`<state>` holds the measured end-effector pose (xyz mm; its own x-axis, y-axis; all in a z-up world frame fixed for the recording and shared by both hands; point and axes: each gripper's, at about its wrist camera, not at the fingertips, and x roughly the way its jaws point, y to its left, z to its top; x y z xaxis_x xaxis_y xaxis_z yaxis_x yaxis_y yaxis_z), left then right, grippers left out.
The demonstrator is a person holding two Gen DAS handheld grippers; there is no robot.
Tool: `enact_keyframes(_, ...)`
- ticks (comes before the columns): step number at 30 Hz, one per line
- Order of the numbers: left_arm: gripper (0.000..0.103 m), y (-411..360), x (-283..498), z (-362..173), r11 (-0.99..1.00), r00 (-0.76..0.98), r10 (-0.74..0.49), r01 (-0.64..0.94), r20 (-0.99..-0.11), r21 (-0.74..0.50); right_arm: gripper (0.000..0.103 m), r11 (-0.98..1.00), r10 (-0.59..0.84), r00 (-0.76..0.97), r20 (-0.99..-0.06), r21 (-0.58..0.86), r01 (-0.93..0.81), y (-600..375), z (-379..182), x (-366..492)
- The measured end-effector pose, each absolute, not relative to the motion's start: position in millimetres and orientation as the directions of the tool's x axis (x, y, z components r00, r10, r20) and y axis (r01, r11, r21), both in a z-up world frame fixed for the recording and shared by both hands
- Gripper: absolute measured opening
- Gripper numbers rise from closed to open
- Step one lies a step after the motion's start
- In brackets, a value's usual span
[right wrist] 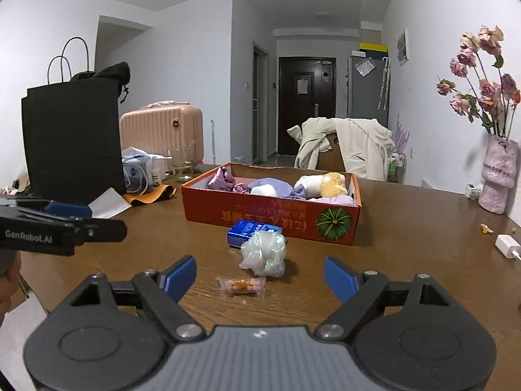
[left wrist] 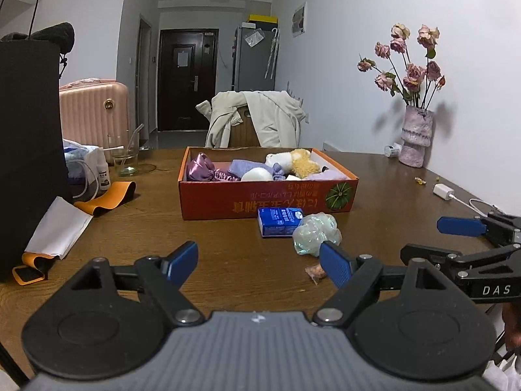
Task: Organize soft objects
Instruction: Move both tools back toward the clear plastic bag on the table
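Crinkly pale-green bundle (right wrist: 263, 254) lies before orange box (right wrist: 270, 218).

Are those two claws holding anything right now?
No, nothing is held. The left claw and the right claw both stand open above the table, with only bare air between their blue fingers.
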<state>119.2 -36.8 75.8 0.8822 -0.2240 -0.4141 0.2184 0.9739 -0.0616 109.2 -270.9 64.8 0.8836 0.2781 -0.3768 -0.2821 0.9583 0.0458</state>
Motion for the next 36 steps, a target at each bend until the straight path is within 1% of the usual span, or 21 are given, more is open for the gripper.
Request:
enact_keyframes(5,0.084,-37.7,120.4,77.0,0.977,0.887,-0.211,0.209,-0.411,-0.052,0.085,0.958,0.282,0.882,-0.379,0.058,-0.282,-271.0,64.0,114.9)
enact_keyframes(9,0.084,-42.0,130.0,70.9,0.976,0.875,-0.213,0.212,-0.436,-0.052,0.085,0.959,0.279,0.877,-0.392,0.061,-0.278,-271.1,58.6,122.6)
enact_keyframes(12,0.084,-41.3,140.6,65.5,0.978,0.865,-0.203,0.201,-0.458,-0.055,0.085,0.963,0.261,0.866,-0.427,0.050,-0.266,-264.9,48.4,133.5)
enact_keyframes(17,0.084,-34.6,156.9,59.0,0.984,0.858,-0.175,0.167,-0.483,-0.060,0.084,0.945,0.311,0.811,-0.495,0.071,-0.319,-242.0,21.9,166.2)
enact_keyframes(20,0.084,-27.8,169.1,55.4,0.989,0.852,-0.150,0.136,-0.502,-0.064,0.078,0.947,0.301,0.790,-0.534,0.066,-0.316,-227.7,7.4,188.0)
enact_keyframes(23,0.084,-23.1,179.8,53.2,0.990,0.846,-0.140,0.124,-0.514,-0.066,0.076,0.945,0.299,0.778,-0.552,0.059,-0.322,-218.7,1.1,201.5)
enact_keyframes(25,0.084,-22.5,187.2,51.6,0.990,0.842,-0.139,0.124,-0.521,-0.064,0.068,0.946,0.290,0.772,-0.566,0.047,-0.321,-214.4,-1.4,209.9)
enact_keyframes(26,0.084,-22.9,191.2,50.9,0.990,0.839,-0.140,0.125,-0.525,-0.064,0.061,0.947,0.286,0.769,-0.572,0.044,-0.320,-213.7,-2.1,213.9)
enact_keyframes(27,0.084,-24.0,195.4,49.8,0.989,0.836,-0.144,0.129,-0.529,-0.066,0.056,0.946,0.288,0.766,-0.576,0.045,-0.322,-213.4,-2.7,217.3)
enact_keyframes(29,0.084,-28.2,204.1,48.0,0.988,0.831,-0.154,0.140,-0.535,-0.067,0.053,0.943,0.303,0.764,-0.569,0.065,-0.325,-217.4,-2.7,220.9)
enact_keyframes(34,0.084,-48.8,225.3,41.5,0.980,0.812,-0.192,0.185,-0.552,-0.069,0.036,0.952,0.286,0.778,-0.559,0.074,-0.297,-236.4,0.3,223.1)
enact_keyframes(35,0.084,-54.7,230.4,40.1,0.978,0.805,-0.204,0.199,-0.557,-0.070,0.031,0.955,0.279,0.779,-0.561,0.073,-0.289,-241.4,0.7,223.8)
enact_keyframes(36,0.084,-61.3,235.1,38.8,0.974,0.799,-0.218,0.215,-0.560,-0.072,0.030,0.958,0.268,0.781,-0.563,0.071,-0.278,-247.7,1.0,224.4)
